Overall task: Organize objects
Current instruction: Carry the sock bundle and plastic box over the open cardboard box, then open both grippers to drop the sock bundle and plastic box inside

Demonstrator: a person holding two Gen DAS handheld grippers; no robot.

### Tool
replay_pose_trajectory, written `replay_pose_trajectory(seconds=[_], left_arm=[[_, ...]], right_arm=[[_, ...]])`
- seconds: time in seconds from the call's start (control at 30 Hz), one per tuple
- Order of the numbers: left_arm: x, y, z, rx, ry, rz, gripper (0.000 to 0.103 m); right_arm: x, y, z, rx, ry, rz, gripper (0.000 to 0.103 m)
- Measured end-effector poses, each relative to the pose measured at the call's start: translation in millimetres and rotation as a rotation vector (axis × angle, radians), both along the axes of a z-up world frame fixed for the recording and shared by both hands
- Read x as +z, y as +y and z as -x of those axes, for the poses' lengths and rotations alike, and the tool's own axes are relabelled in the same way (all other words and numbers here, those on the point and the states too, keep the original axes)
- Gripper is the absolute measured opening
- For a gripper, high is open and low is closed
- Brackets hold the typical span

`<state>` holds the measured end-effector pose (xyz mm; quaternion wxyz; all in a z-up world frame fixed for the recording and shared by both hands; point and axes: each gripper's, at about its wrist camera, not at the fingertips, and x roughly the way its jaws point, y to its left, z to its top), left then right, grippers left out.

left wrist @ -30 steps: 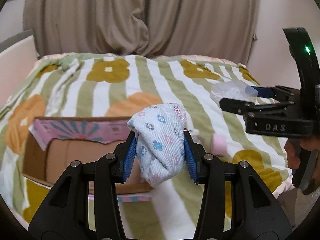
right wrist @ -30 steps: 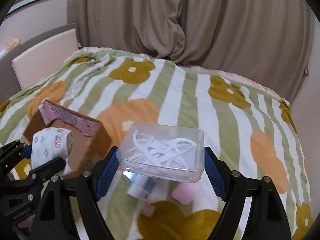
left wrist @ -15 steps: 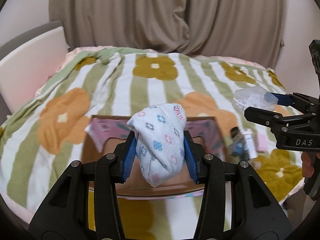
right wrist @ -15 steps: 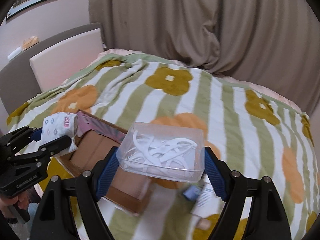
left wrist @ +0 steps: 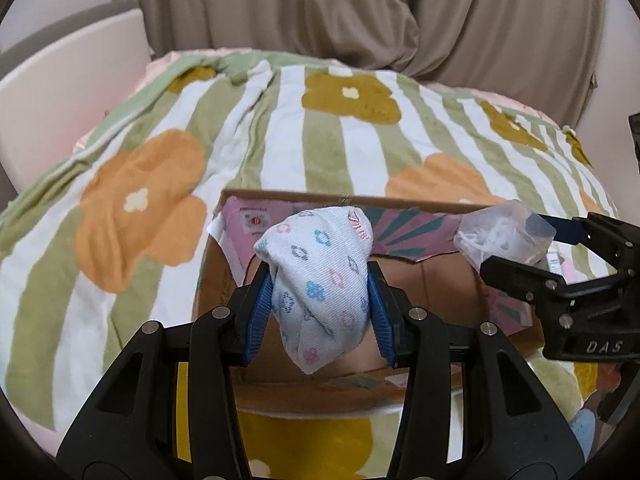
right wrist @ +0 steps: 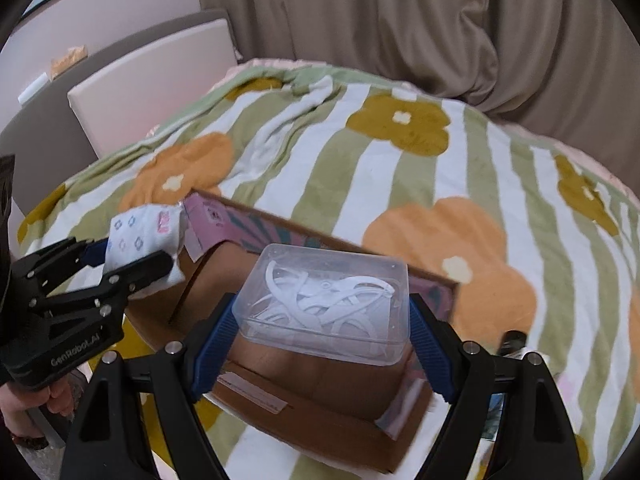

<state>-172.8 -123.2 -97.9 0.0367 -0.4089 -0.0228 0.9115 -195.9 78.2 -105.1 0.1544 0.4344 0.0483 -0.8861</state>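
My left gripper [left wrist: 320, 312] is shut on a rolled white sock [left wrist: 320, 276] with small blue and pink flowers, held above an open cardboard box [left wrist: 432, 284] lined in pink. My right gripper [right wrist: 322, 340] is shut on a clear plastic box [right wrist: 326, 306] of white plastic pieces, also over the cardboard box [right wrist: 320, 396]. In the left wrist view the right gripper [left wrist: 524, 248] with the clear box [left wrist: 504, 236] hangs over the cardboard box's right side. In the right wrist view the left gripper [right wrist: 132, 258] and sock [right wrist: 144, 236] hover at the box's left corner.
The cardboard box lies on a bed with a green-striped flower blanket [left wrist: 248, 136]. A padded headboard [right wrist: 152, 80] stands at the left, curtains [left wrist: 360, 12] behind. A small dark bottle [right wrist: 510, 340] lies right of the box. A hand [right wrist: 24, 412] grips the left tool.
Both grippers have travelled left across the bed and slightly down, from beside the small items to above the cardboard box. Each keeps its load, the sock and the clear box.
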Motion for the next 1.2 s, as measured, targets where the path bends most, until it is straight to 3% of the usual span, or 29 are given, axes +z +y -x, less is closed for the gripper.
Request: replay_pose_trajectory(seconds=[0.4, 0.73, 0.83, 0.9, 1.0, 1.07, 1.2], left_arm=[[-49, 4, 32, -0.02, -0.093, -0.006, 0.041], [-50, 15, 46, -0.053, -0.107, 0.007, 0.041], [-45, 16, 51, -0.067, -0.109, -0.012, 0.053], [-40, 17, 51, -0.043, -0.091, 0.033, 0.1], [-31, 18, 49, -0.03, -0.043, 0.084, 0.103], [-28, 14, 48, -0.029, -0.044, 0.068, 0.103], [-26, 8, 43, -0.026, -0.041, 0.033, 0.103]], right_arm=[[-50, 2, 20, -0.001, -0.098, -0.005, 0.079], [-54, 6, 28, 0.01, -0.109, 0.012, 0.079], [-56, 5, 32, 0.006, -0.117, -0.005, 0.079], [-57, 7, 33, -0.002, -0.119, -0.002, 0.079], [-61, 13, 31, 0.006, -0.141, 0.018, 0.085], [-61, 16, 28, 0.008, -0.132, 0.01, 0.102], [-63, 18, 21, 0.029, -0.11, -0.014, 0.103]])
